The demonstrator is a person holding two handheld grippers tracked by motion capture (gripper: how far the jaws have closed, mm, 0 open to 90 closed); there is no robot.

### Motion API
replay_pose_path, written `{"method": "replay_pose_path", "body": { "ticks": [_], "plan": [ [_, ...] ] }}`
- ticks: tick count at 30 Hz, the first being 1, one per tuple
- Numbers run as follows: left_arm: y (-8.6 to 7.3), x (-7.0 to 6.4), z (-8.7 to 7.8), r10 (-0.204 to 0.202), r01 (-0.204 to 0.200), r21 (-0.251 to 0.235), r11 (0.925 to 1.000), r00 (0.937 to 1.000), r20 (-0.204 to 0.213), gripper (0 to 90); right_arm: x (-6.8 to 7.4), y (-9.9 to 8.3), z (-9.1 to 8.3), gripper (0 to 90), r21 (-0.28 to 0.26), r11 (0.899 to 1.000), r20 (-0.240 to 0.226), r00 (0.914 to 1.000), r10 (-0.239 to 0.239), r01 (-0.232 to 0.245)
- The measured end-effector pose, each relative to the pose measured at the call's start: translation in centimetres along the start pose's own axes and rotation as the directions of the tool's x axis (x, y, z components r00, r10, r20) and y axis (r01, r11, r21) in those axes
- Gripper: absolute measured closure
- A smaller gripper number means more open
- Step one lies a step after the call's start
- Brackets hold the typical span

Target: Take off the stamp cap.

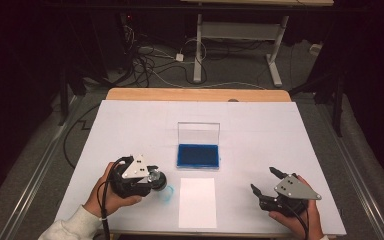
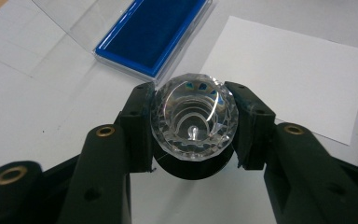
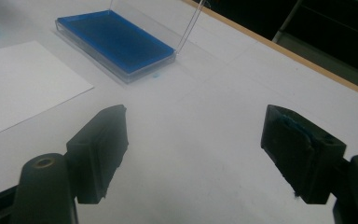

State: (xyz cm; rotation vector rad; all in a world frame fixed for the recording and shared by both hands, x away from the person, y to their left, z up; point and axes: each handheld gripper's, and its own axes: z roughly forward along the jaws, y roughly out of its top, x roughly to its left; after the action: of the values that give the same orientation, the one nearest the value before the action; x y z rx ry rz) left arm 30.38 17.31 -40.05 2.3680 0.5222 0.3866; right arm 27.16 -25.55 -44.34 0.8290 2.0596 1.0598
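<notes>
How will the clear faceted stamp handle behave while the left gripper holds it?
The clear faceted stamp handle looks smooth and rounded, so it may slip or twist between the left gripper's narrow pads. It looks hard, probably rigid. Laid sideways, it would probably roll.

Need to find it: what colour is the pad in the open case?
Deep blue pad, clearest in the left gripper view.

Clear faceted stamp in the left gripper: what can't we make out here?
- Clear faceted stamp: its underside is hidden by its own body in the left gripper view; in the high view the left gripper covers most of it.
- Blue ring mark on the table: partly hidden by that gripper in the high view, cut off by the left edge in the right gripper view.
- Open blue ink pad case: any wear on the pad is too small to tell.
</notes>
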Motion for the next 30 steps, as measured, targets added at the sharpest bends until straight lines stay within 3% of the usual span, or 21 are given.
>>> {"method": "replay_pose_path", "body": {
  "ticks": [21,27,30],
  "plan": [
    [1.9,1.6,0.2,-0.007,0.006,-0.048,0.9988,0.9998,-0.018,54.5,0.0,0.3,0.9,19.7,0.024,1.000,-0.028,0.9996,0.000,0.001],
    [2.9,1.8,0.5,-0.003,0.002,-0.077,0.9971,1.0000,-0.006,54.5,0.4,1.3,1.6,18.7,-0.002,1.000,-0.030,0.9993,-0.025,0.025],
    [3.3,1.8,0.8,-0.002,0.002,-0.082,0.9966,1.0000,0.002,54.5,0.6,2.0,1.9,18.7,-0.019,0.999,-0.062,0.9977,-0.029,0.028]
  ]
}}
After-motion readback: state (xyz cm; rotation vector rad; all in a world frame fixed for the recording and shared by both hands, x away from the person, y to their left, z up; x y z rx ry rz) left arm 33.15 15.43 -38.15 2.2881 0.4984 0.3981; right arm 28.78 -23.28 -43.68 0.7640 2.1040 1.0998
